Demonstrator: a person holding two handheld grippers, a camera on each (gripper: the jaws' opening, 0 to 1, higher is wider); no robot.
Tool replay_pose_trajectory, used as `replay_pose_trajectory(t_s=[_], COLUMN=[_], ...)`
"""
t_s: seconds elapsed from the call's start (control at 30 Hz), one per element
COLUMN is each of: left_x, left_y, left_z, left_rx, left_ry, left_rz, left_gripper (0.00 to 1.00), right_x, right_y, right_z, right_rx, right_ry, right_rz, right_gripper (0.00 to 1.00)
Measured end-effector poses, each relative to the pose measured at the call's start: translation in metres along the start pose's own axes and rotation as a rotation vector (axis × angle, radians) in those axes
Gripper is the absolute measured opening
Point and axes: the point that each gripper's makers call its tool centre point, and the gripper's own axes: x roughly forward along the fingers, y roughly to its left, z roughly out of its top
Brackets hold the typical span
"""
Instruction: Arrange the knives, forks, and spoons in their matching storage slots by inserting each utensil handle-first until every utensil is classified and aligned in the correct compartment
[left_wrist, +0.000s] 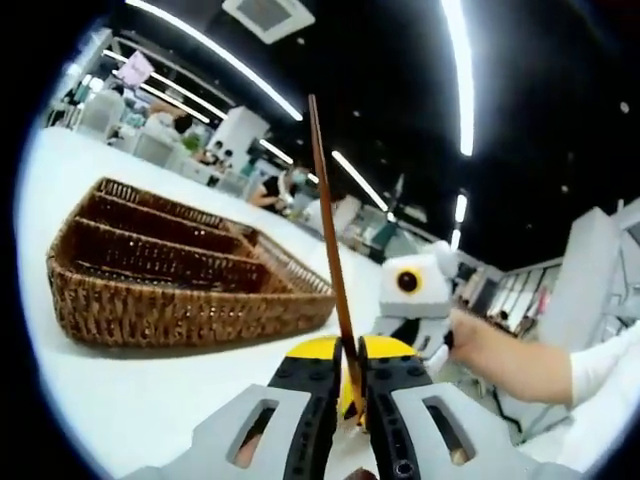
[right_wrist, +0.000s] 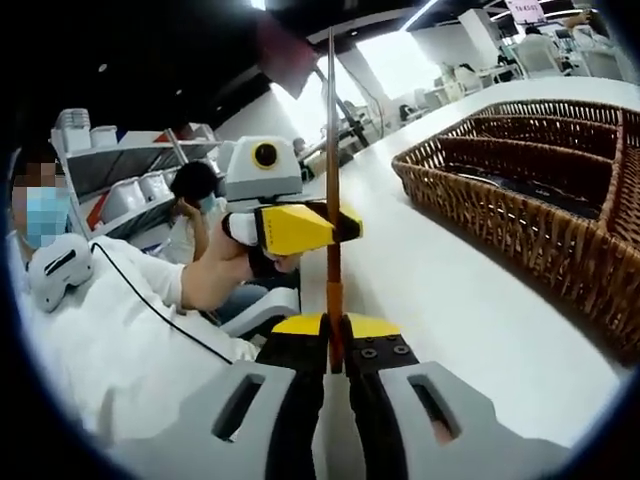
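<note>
Though gripped, brown utensil (left_wrist: 331, 250) unlabelled

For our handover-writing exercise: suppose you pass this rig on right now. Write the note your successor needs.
Left gripper: jaws shut on a slim brown utensil that stands up from them.
Right gripper: jaws shut on a slim utensil too, apparently the same one; its type is unclear.
Wicker basket sits on the white table, apart from both grippers; no utensil can be made out in its slots.
Done: nothing visibly sorted.
Left: insert this utensil handle-first into its matching slot.
</note>
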Motion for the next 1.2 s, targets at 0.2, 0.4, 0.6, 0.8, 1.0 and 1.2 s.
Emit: replay_pose_trajectory(t_s=[0.2,0.4,0.6,0.8,1.0,1.2], left_x=[0.001,0.002,0.004,0.005,0.006,0.006], left_y=[0.001,0.002,-0.001,0.000,0.000,0.000], left_z=[0.002,0.002,-0.002,-0.002,-0.004,-0.006], left_rx=[0.003,0.038,0.081,0.156,0.234,0.306], left_ry=[-0.008,-0.007,0.005,0.016,0.032,0.044], left_rz=[0.003,0.014,0.016,0.045,0.066,0.086], left_gripper=[0.08,0.16,0.22,0.29,0.33,0.38], right_x=[-0.001,-0.002,-0.006,-0.010,-0.014,-0.017], right_y=[-0.003,-0.004,-0.008,-0.011,-0.012,-0.013], right_z=[0.000,-0.001,-0.001,0.000,0.002,0.001], right_rx=[0.012,0.025,0.050,0.085,0.107,0.122], right_ry=[-0.006,-0.006,-0.006,0.000,0.008,0.030], right_rz=[-0.010,-0.016,-0.033,-0.056,-0.086,-0.114], right_gripper=[0.05,0.05,0.05,0.05,0.05,0.05])
